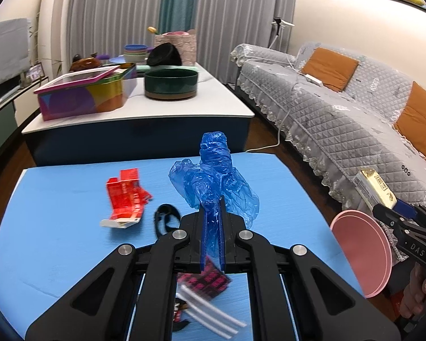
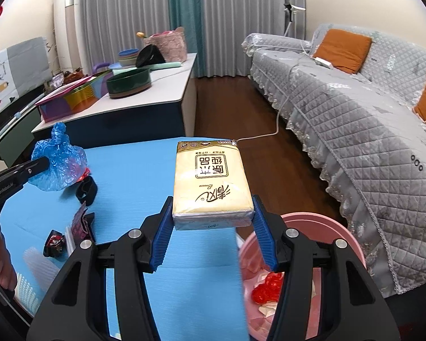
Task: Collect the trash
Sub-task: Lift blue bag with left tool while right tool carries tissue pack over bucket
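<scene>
Currently mid-carry, both tools loaded. Left gripper point(image 1: 212, 221) is clenched tight on a crumpled blue plastic bag point(image 1: 215, 176), which stands up out of the jaws, lifted clear above the blue mat point(image 1: 71, 241). Right gripper point(image 2: 211, 224) is grasping a yellow tissue pack point(image 2: 213, 182) by its near end, the pads pressing on both sides; the pack juts forward over the mat's right edge.

Pink bin point(image 2: 355, 244) sits just off the mat's right edge, low beside the grey sofa point(image 2: 369, 130). Some red scrap and pale paper are already inside, so collection is partway along.

Still on the mat: a torn red carton point(image 1: 125, 199) toward the far left, a black band point(image 1: 166, 218) just beside it, and a dark pink-patterned wrapper point(image 1: 206, 281) near the near edge, plus other small bits in the near left corner that are too blurred to name.

Judgement: the step in hand is transport to the bin. Next move calls for bringing the pack squarely over the bin's mouth before letting go; the bag follows, and being light and springy it may cling to the pads.
</scene>
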The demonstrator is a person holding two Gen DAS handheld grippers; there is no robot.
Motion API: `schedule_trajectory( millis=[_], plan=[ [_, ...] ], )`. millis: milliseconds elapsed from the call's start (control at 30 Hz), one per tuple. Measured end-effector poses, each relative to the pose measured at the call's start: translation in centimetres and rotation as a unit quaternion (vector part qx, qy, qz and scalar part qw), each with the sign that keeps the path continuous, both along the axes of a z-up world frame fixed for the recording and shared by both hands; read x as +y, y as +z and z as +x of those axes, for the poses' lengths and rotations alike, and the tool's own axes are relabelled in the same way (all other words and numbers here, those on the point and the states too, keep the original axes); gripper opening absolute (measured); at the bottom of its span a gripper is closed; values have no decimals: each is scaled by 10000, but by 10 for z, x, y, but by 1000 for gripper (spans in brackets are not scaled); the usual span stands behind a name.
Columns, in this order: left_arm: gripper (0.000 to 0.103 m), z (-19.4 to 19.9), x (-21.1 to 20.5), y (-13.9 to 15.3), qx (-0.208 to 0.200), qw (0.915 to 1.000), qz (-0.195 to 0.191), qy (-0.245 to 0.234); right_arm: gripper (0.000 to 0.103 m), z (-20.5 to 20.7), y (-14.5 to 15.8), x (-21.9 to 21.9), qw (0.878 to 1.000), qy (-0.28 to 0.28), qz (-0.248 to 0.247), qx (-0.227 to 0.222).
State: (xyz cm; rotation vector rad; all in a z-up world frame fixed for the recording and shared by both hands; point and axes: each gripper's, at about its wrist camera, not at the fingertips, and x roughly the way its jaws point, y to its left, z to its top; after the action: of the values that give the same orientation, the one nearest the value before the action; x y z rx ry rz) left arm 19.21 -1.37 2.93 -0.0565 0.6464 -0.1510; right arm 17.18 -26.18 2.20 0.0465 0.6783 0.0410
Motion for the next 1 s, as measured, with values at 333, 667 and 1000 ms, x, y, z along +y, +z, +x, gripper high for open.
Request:
schedule_trajectory(
  millis=[333, 667, 1000],
  plan=[
    [6, 1, -35, 1, -70, 9994, -1, -339, 54, -12, 4, -35, 9995, -305, 10, -65],
    [6, -1, -68, 0, -134, 9975, -28, -690, 54, -21, 4, -66, 9983, -579, 4, -60],
    [6, -7, -108, -2, -156, 9937, -5, -1112, 54, -33, 2, -100, 9958, -916, -5, -27]
  ],
)
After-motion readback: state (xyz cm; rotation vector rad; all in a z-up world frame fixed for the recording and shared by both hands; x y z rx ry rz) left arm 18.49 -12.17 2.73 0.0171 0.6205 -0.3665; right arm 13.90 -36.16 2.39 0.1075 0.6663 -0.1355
